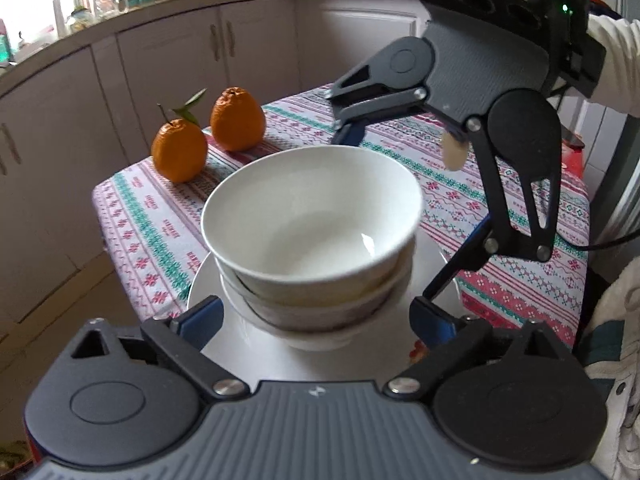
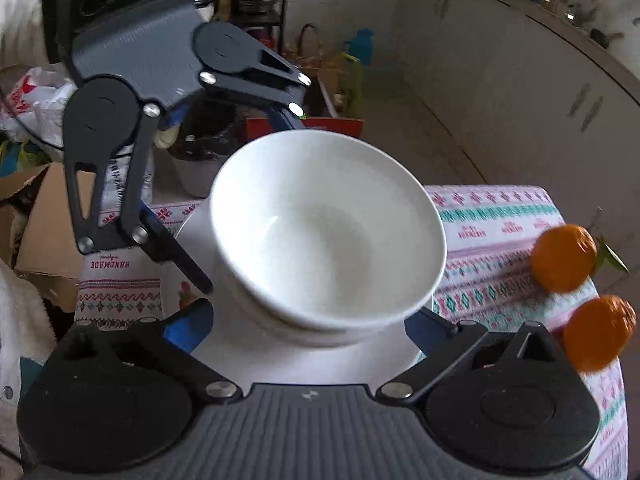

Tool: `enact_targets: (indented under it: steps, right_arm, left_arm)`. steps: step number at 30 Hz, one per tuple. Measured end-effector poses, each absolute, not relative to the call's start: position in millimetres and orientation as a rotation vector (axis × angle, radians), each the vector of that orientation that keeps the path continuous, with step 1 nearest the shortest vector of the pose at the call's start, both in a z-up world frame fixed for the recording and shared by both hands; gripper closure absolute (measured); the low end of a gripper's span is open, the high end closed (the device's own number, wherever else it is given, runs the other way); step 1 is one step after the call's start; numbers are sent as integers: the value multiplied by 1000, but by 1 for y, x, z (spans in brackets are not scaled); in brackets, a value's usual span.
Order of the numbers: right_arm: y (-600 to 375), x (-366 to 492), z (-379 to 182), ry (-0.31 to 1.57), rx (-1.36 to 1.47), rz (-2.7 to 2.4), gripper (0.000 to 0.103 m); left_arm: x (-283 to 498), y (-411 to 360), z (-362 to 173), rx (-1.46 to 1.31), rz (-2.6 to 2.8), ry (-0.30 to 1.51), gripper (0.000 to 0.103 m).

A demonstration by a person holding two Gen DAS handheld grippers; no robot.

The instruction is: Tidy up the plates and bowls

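Stacking seemingly finished: nested white ceramic bowls (image 1: 312, 240) on white round plate (image 1: 224, 344), mid-way along patterned-cloth surface (image 1: 152, 216), well clear of two oranges (image 1: 180, 148) at far corner. Left tool (image 1: 316, 320) and right tool (image 2: 308, 322) both released, flanking stack. Next: withdraw without nudging. Plate count underneath hidden.

Two wrist fisheyes, close, angled down from opposite sides, sharing stacked bowls (image 1: 312, 220) on plate (image 2: 192, 224)

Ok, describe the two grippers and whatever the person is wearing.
Both the left gripper and right gripper share one build: ribbed grey body, black linkage arms with round pivot caps, silver screws, blue fingertip pads. A black cable trails from the right one. The person's sleeve is white.
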State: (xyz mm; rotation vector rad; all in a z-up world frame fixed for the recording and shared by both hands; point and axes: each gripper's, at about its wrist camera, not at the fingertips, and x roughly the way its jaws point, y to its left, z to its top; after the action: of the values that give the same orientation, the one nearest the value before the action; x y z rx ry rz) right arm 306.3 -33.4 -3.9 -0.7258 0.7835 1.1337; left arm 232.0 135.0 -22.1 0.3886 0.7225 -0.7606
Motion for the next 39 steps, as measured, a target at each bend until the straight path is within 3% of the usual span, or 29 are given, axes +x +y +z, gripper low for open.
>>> enact_targets:
  steps: [9, 17, 22, 30, 39]
  right_arm:
    - [-64, 232, 12, 756, -664, 846, 0]
    - [-115, 175, 13, 793, -346, 372, 0]
    - [-138, 129, 25, 721, -171, 213, 0]
    - [-137, 83, 43, 588, -158, 129, 0]
    - [-136, 76, 45, 573, -140, 116, 0]
  left_arm:
    - [149, 124, -8, 313, -517, 585, 1]
    - [87, 96, 0, 73, -237, 522, 1]
    - [69, 81, 14, -84, -140, 530, 1]
    - [41, 63, 27, -59, -63, 485, 1]
    - [29, 59, 29, -44, -12, 474, 1]
